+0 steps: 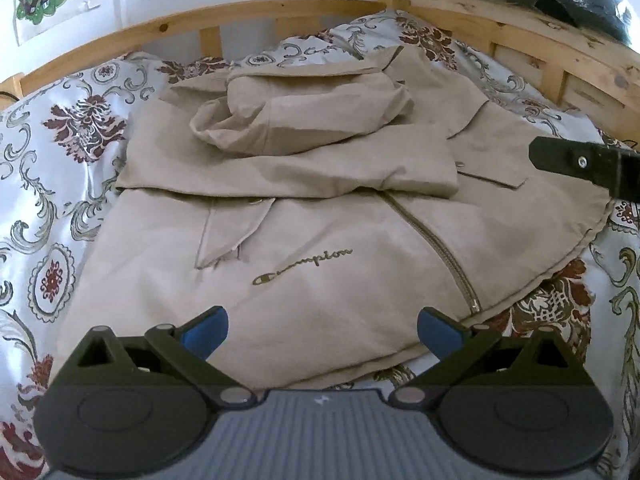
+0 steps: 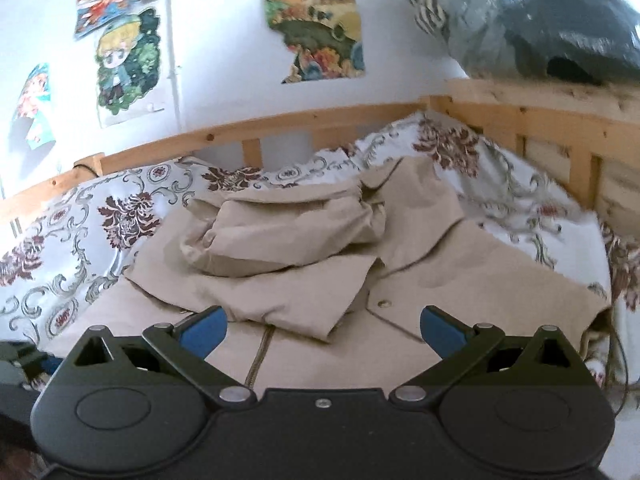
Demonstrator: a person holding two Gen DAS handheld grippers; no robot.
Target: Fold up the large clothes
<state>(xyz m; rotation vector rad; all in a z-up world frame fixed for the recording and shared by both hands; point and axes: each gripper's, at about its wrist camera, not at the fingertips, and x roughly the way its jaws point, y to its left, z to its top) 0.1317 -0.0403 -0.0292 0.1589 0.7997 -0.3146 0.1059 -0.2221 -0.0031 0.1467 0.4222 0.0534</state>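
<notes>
Both grippers, left point(image 1: 322, 330) and right point(image 2: 322, 330), hover with jaws released and empty above the beige jacket point(image 1: 320, 272), lying partly folded on the bed point(image 1: 60, 152), sleeves crossed inward, seemingly awaiting the next fold.

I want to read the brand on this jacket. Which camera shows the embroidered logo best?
The left wrist view: the Champion logo lies unobstructed on the beige jacket, just ahead of the open left gripper. The right wrist view shows the jacket's folded sleeves and zipper, but no logo.
</notes>
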